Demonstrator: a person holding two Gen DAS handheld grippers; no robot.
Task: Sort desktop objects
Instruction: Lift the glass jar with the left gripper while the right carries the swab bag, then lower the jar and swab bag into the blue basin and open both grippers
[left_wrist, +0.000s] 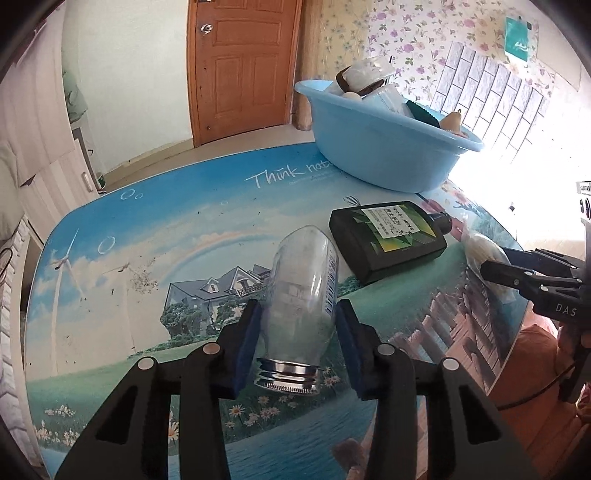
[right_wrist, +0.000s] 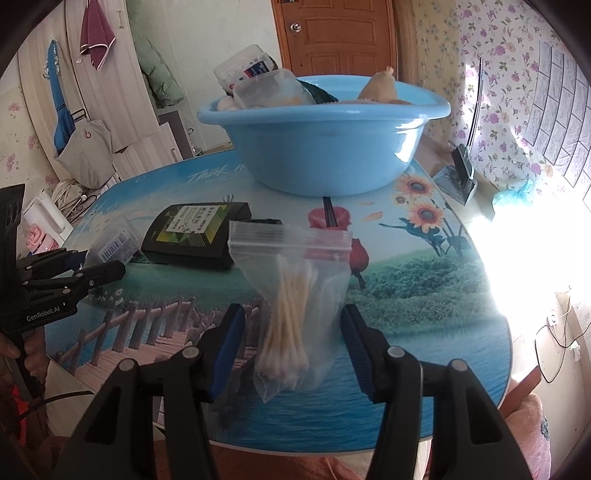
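Left wrist view first: the left claw (left_wrist: 298, 339) has its two blue pads right up against one clear glass jar (left_wrist: 301, 295) with a silver screw cap, both sides touching, so it's clamped on it; the jar points cap-end toward the camera over the picture-printed worktop (left_wrist: 147, 240). Just beyond it lies one flat black bottle (left_wrist: 386, 240) with a green and white label, flat on the worktop. Further back sits one light blue basin (left_wrist: 376, 147) with several bits piled in it, can't count those properly. At the right edge the right claw (left_wrist: 491, 271) pokes in next to a pale bag, too washed out to read. Right wrist view: the right claw (right_wrist: 293, 350) stands partly open around one clear zip bag of cotton swabs (right_wrist: 295, 314); the left pad looks clear of the plastic, the right one is at the bag's edge, and I honestly can't tell if it's pinching it. Same single black bottle (right_wrist: 195, 232) left of the bag, same basin (right_wrist: 321, 144) behind. The left claw (right_wrist: 96, 271) shows at the left with the jar (right_wrist: 112, 245) in it.
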